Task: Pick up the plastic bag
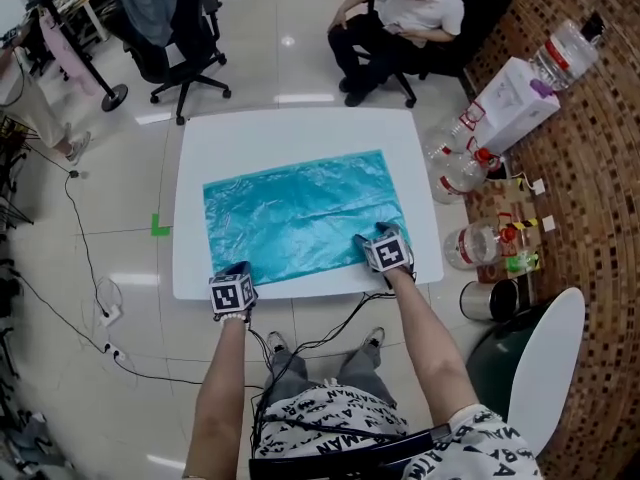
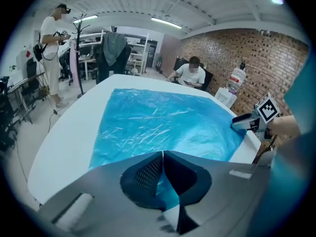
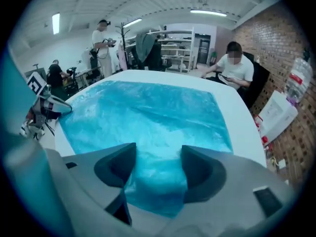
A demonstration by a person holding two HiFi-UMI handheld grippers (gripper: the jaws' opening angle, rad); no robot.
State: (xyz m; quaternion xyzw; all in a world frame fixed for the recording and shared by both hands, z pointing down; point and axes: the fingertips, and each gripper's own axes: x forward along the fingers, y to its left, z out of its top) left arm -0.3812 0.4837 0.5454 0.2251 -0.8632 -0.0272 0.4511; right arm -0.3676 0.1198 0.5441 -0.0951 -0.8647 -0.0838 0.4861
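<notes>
Your left tongs (image 2: 162, 154) are closed tip to tip at the near left corner of the plastic bag (image 1: 300, 213). Blue film shows in the hollow just behind the tips, so they appear to be pinched on the bag's edge, though the exact contact is hard to make out. Your right tongs (image 3: 158, 154) stand wide apart. The bag's near right edge lies between the two jaws, and neither pad presses on it. The bag is turquoise, translucent and crinkled, and it is spread flat over the middle of the white bench (image 1: 300, 133) with one long side toward you. Bare white shows around it at the far side and at both ends. You hold the two tongs well apart along the bench's near edge, one at each near corner of the bag. On the tiled floor beyond the far side, a person (image 1: 400, 18) sits in a chair. A black office chair (image 1: 170, 28) with a grey garment draped over it stands off to the far left. To your right, by the brick wall, clear water bottles (image 1: 455, 173) and a white box (image 1: 515, 103) sit close together. A green tape mark (image 1: 160, 226) lies on the floor just left of the bench.
</notes>
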